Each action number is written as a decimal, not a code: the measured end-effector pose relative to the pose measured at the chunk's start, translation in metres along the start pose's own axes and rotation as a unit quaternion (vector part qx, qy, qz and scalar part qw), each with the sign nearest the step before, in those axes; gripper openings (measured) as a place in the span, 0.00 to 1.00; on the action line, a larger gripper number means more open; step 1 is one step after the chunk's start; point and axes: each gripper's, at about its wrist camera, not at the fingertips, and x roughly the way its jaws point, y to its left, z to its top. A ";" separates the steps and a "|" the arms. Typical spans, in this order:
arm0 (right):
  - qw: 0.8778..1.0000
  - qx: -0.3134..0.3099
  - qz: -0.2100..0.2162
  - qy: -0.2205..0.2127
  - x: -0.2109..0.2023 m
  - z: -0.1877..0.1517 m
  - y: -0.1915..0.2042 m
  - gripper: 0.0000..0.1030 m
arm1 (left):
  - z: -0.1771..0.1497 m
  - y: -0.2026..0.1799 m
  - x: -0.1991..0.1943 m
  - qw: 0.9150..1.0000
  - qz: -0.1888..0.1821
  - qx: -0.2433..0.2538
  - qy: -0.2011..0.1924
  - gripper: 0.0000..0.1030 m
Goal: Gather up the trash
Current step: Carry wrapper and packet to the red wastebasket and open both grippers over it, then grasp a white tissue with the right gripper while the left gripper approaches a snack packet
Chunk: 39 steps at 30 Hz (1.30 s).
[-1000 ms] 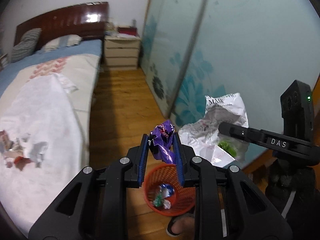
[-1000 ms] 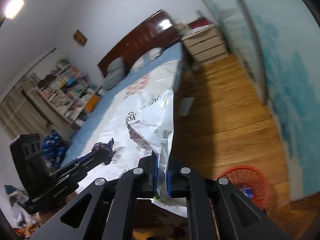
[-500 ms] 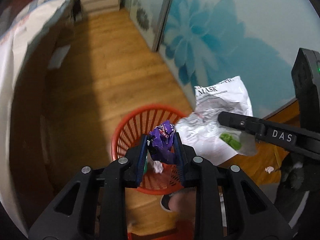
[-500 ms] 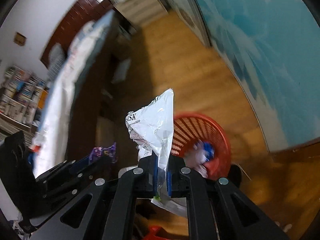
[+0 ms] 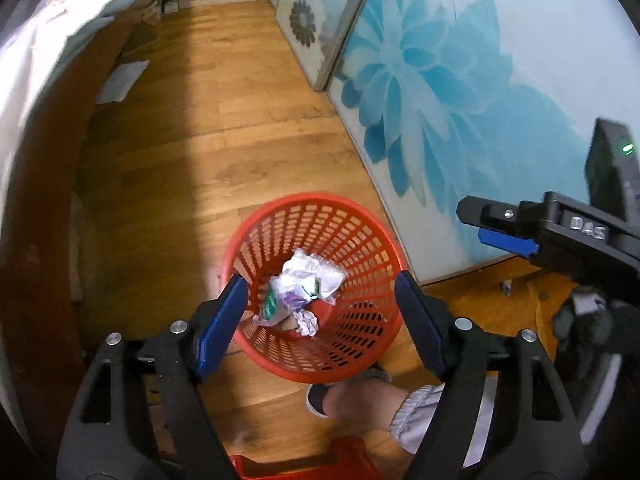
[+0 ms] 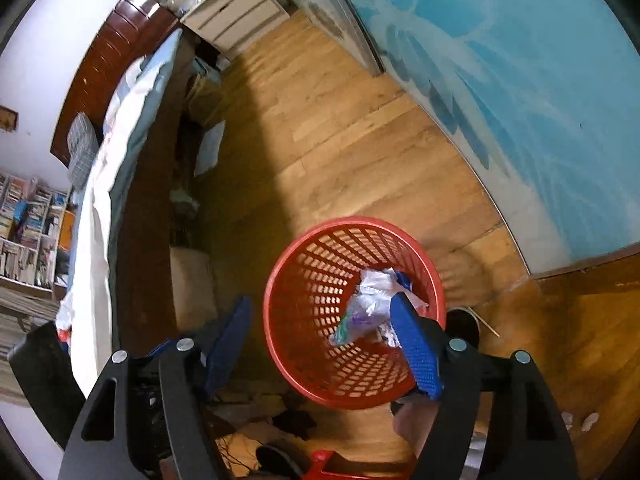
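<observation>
A red mesh waste basket stands on the wooden floor, seen again in the right wrist view as the basket. Inside it lies crumpled trash: a white bag and a purple wrapper, and the same trash shows in the right wrist view. My left gripper hangs over the basket with jaws opening wide and nothing between the pads. My right gripper hovers over the basket's near rim, jaws opening, also holding nothing. The right gripper shows at the right edge of the left wrist view.
A bed runs along the left, with a nightstand at its head. A blue flowered sliding door lines the right. A person's leg and shoe stand just behind the basket. A red item lies near the bottom edge. A bookshelf stands far left.
Both grippers dropped down over the basket and then opened. The purple wrapper left the left jaws and the white bag left the right jaws; both now lie inside the basket.
</observation>
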 end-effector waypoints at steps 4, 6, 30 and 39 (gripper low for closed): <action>1.000 -0.024 0.016 -0.009 -0.005 -0.004 0.018 0.70 | -0.004 0.021 -0.059 0.999 0.014 0.005 -0.047 0.74; 0.999 -0.043 0.026 -0.014 -0.005 -0.010 0.034 0.70 | -0.008 0.037 -0.093 0.997 0.029 0.005 -0.073 0.74; 0.946 -0.299 0.125 -0.025 0.027 -0.121 0.418 0.71 | -0.133 0.260 -0.290 0.940 0.183 -0.174 -0.230 0.79; 0.932 -0.355 0.074 0.020 0.113 -0.129 0.568 0.71 | -0.142 0.271 -0.294 0.939 0.160 -0.187 -0.241 0.79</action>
